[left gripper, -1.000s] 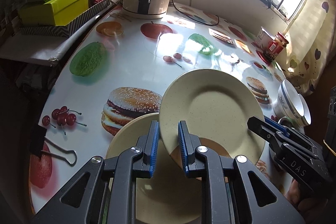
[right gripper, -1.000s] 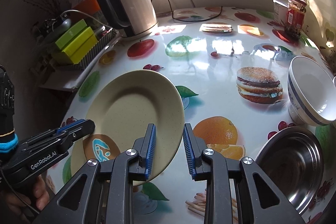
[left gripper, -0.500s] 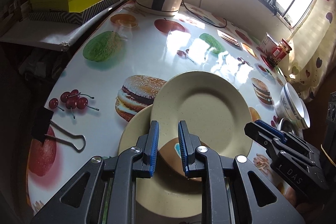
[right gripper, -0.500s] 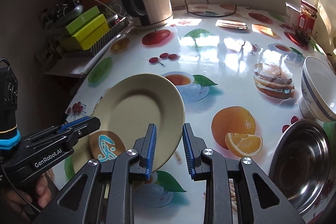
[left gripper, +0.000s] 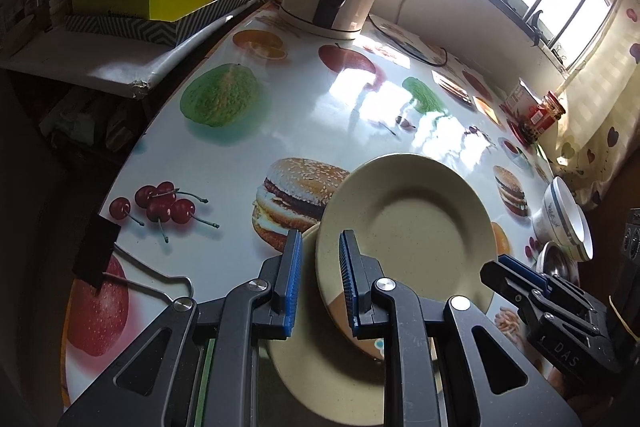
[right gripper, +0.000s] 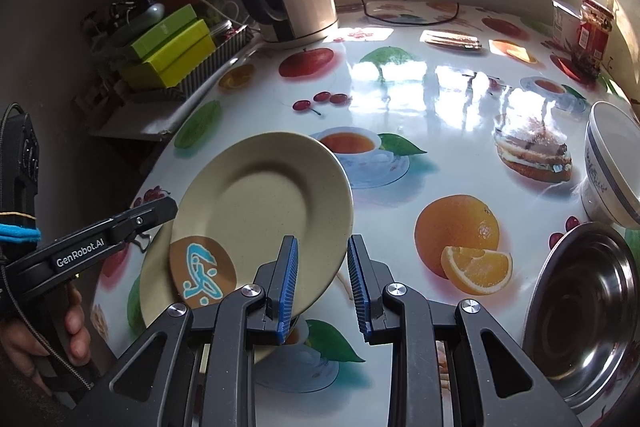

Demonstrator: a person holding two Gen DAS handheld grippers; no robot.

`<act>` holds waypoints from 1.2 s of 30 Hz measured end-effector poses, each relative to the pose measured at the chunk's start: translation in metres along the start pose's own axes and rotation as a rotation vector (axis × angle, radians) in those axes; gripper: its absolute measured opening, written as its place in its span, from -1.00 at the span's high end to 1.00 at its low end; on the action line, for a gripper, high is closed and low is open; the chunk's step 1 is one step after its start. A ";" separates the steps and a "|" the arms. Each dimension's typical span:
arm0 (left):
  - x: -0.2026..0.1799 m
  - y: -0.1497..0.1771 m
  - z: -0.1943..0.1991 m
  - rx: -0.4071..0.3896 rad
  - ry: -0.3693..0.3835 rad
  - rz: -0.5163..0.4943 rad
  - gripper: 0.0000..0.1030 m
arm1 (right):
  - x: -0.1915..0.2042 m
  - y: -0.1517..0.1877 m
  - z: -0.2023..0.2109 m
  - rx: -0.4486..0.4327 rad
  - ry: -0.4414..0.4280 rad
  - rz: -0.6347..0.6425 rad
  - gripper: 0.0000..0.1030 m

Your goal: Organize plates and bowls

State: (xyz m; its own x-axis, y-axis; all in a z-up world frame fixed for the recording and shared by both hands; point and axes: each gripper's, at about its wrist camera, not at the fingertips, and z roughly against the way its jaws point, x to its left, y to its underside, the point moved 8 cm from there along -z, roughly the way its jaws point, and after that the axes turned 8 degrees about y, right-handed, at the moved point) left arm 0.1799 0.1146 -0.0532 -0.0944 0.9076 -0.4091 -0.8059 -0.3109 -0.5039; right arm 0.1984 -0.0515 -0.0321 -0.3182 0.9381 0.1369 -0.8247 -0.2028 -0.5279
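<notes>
Over the last second we carried the plate (left gripper: 412, 231) across the desk (left gripper: 240, 147), away from the hamburger print that had lain just beyond its rim, until it hung over the lower plate (left gripper: 332, 387), which showed below and between the left fingers (left gripper: 294, 275). Neither grip had altered. The left gripper (left gripper: 320, 275) was clenched on the rim on its side, and the right gripper (right gripper: 322, 283) was clenched on the opposite rim, so the plate hung between the two. We judged the stacking step nearly done, with only the lowering and letting go left. The plate was not level. Its hollow face looked up and back toward the fingers, with the sticker nearest the left fingers and the far rim apparently the higher. Being round, it had no long axis; the line that mattered ran from one grip to the other. A shadow on the lower plate suggested the two were apart, though we could not tell for certain. The bowl (right gripper: 612, 163) and steel bowl (right gripper: 588, 315) sat well to the right of the right fingers.
</notes>
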 end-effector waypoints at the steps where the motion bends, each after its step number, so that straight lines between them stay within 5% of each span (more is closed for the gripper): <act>1: 0.000 0.000 -0.004 0.011 0.011 0.000 0.62 | 0.000 0.000 -0.001 0.003 -0.002 -0.001 0.51; 36: 0.011 0.023 0.017 0.011 0.001 0.039 0.61 | 0.024 0.014 0.006 0.008 -0.023 0.049 0.51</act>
State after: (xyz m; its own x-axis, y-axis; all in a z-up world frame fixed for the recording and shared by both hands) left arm 0.1503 0.1224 -0.0564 -0.1255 0.8944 -0.4293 -0.8078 -0.3433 -0.4791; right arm 0.1763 -0.0336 -0.0307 -0.3690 0.9203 0.1302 -0.8113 -0.2506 -0.5281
